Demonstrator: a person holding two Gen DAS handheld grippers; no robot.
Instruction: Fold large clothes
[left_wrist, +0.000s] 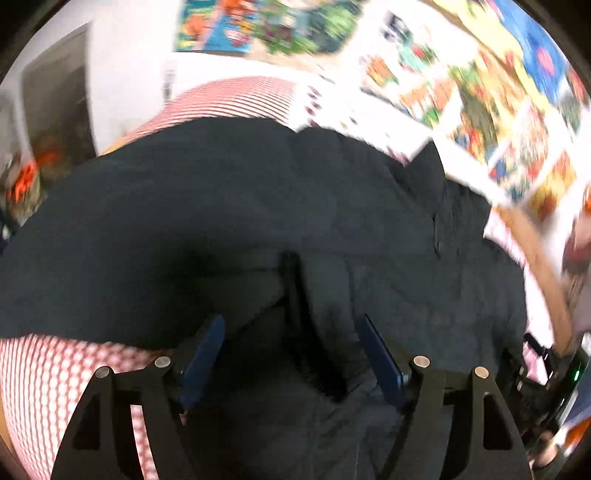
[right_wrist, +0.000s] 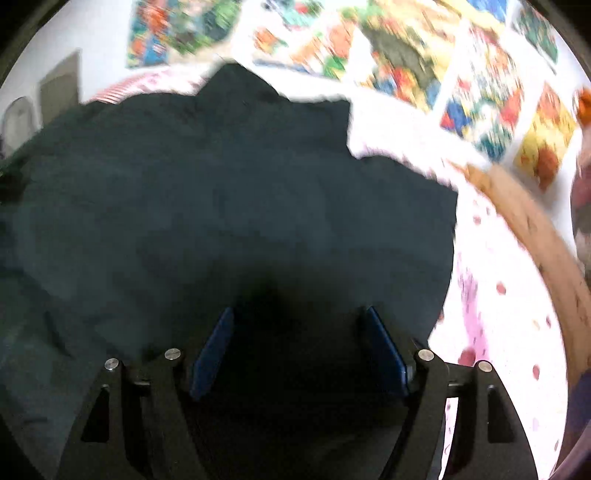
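**Both grippers spread over dark garment on the bed**

Bed cover: red-and-white check on the left side, pale pink print toward the right in the right wrist view. Wooden bed edge curves along the right. Wall behind hung with bright comic-style posters, blurred.

Dark garment: large, near-black, spread across most of the bed, filling the centre of both views. Rumpled; a raised ridge of cloth runs away from the left gripper, roughly along its pointing line. Far edge is uneven, with a peak poking up at the back. Long axis appears to run left to right across both views, though blur makes that uncertain.

Left gripper: jaws spread, blue pads clear of cloth, the ridge lying between them but not pinched.

Right gripper: jaws spread, nothing held, dark fabric directly beneath.

Judgement: the garment lies straight ahead and below both grippers; the right one sits nearer the garment's right-hand edge, the left nearer the central ridge.
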